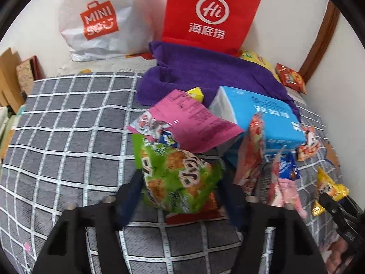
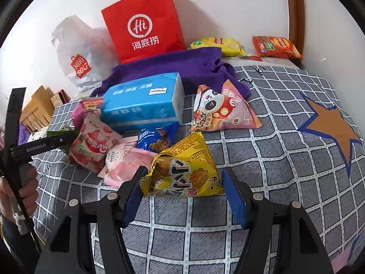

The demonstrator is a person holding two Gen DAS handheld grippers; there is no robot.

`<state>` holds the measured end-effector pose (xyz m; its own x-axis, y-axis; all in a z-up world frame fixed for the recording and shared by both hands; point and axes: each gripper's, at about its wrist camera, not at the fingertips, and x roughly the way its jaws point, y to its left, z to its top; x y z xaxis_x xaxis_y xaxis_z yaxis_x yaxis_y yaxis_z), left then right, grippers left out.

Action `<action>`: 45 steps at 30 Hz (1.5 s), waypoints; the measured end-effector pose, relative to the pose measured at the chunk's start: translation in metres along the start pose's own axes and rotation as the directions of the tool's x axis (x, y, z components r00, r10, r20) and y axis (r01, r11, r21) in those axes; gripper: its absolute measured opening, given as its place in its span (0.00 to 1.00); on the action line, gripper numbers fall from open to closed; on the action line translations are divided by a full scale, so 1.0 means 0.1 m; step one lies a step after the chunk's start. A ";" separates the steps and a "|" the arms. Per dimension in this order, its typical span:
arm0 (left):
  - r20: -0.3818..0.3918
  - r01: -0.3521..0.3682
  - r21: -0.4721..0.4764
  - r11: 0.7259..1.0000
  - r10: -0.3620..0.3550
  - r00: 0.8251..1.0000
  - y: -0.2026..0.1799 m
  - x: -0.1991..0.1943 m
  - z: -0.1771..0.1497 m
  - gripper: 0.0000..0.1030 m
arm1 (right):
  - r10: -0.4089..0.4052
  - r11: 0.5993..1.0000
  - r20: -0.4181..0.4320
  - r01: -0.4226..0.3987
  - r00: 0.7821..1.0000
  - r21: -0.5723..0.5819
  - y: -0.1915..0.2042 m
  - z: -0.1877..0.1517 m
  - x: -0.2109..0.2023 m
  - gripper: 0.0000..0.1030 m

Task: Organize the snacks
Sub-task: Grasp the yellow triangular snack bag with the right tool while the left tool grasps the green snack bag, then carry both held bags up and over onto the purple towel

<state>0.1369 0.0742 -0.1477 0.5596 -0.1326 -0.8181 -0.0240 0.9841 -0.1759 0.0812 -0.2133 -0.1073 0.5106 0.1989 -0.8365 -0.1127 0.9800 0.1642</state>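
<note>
- Grey checked bedspread point(image 2: 262, 159) is filling the lower frame, white wall point(image 2: 228, 6) running along the top.
- Left gripper point(image 1: 180, 182) is clamping the green snack bag point(image 1: 178, 178).
- Right gripper point(image 2: 182, 182) is pinching the yellow snack bag point(image 2: 182, 171).

A: What sits between the right gripper point(image 2: 183, 191) fingers?

B: A crinkled yellow foil snack packet point(image 2: 182, 171), both blue pads against its edges, on the grey checked bedspread point(image 2: 273, 159).

A: And behind it?

B: A small blue cookie packet point(image 2: 157, 138), a pink strawberry packet point(image 2: 123, 163), a blue tissue pack point(image 2: 143, 101), then a purple towel point(image 2: 182, 66) and a red paper bag point(image 2: 143, 22) by the wall. The left gripper point(image 2: 66, 138) reaches in from the left, held by a hand point(image 2: 20, 189).
</note>
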 end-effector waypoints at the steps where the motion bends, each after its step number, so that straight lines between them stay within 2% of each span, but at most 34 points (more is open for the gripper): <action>1: 0.001 -0.004 0.002 1.000 0.004 1.000 0.00 -0.01 0.00 0.56 | -0.002 1.000 -0.002 0.002 1.000 -0.002 0.00 0.01 0.02 0.64; 5: 0.001 -0.005 0.017 1.000 0.005 1.000 0.01 -0.07 -0.02 0.51 | 0.000 1.000 -0.006 0.000 1.000 -0.005 0.03 0.05 0.04 0.64; 15: 0.026 0.014 0.020 1.000 -0.015 1.000 0.04 -0.40 -0.07 0.51 | 0.005 1.000 -0.002 -0.005 1.000 -0.031 0.19 0.15 -0.02 0.63; 27: 0.074 0.058 0.088 0.994 -0.065 0.995 -0.34 -0.77 -0.01 0.51 | 0.006 0.998 0.033 -0.004 0.999 -0.060 0.40 0.33 -0.25 0.63; 34: 0.086 0.079 0.124 0.989 -0.090 0.992 -0.52 -0.82 0.24 0.51 | -0.006 0.997 0.072 0.011 0.997 -0.078 0.49 0.56 -0.35 0.63; 37: 0.084 0.104 0.131 0.986 -0.116 0.990 -0.56 -0.82 0.39 0.51 | -0.013 0.996 0.085 0.020 0.996 -0.083 0.50 0.73 -0.36 0.63; 45: 0.110 0.096 0.150 0.984 -0.113 0.988 -0.62 -0.78 0.85 0.51 | -0.032 0.995 0.121 0.042 0.992 -0.086 0.51 1.26 -0.29 0.63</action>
<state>0.1649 0.0334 -0.0270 0.6462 -0.2288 -0.7281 0.1540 0.9735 -0.1692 0.1682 -0.1679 -0.0082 0.6130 0.1675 -0.7721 -0.1635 0.9830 0.0834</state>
